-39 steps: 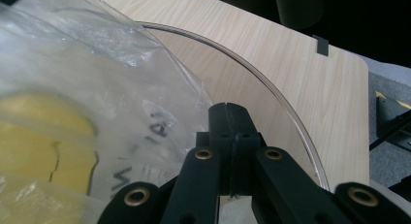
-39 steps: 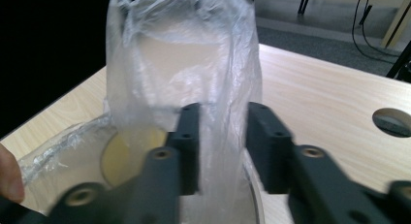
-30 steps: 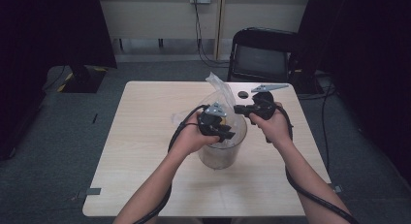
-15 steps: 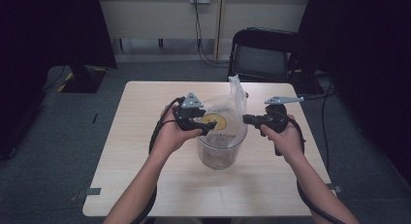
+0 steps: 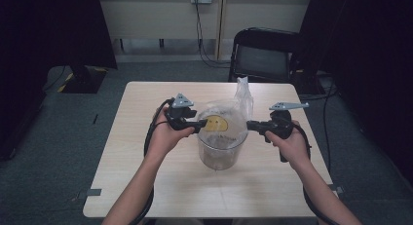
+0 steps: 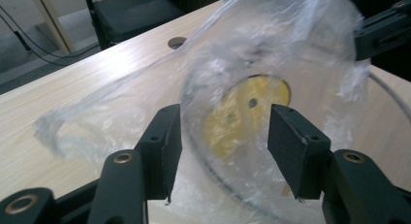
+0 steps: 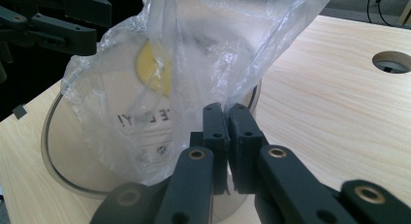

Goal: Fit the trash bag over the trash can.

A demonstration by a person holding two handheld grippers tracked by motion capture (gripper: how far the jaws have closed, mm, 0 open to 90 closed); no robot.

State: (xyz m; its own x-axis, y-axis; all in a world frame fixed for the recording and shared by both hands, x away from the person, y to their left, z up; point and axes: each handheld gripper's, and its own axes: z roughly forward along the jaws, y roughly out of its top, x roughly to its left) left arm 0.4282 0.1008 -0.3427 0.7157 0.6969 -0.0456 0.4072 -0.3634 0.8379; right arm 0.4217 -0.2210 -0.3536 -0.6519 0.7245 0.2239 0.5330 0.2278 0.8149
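Clear plastic bag [image 5: 229,121] with a yellow smiley sits in a see-through bucket [image 5: 218,154] at the table's [image 5: 146,186] middle. Right gripper [image 5: 249,125] is clenched on the bag's right edge; left gripper [image 5: 200,123], jaws apart and just now narrowing, straddles the left edge without pinching. Lining looks half done: the mouth must yet be spread and folded over the rim.

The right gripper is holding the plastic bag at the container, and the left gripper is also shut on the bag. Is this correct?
Not entirely. The right gripper is indeed shut on the plastic bag at the clear container. The left gripper, however, is open: in the left gripper view its jaws stand apart, with the bag's film between them but not pinched.
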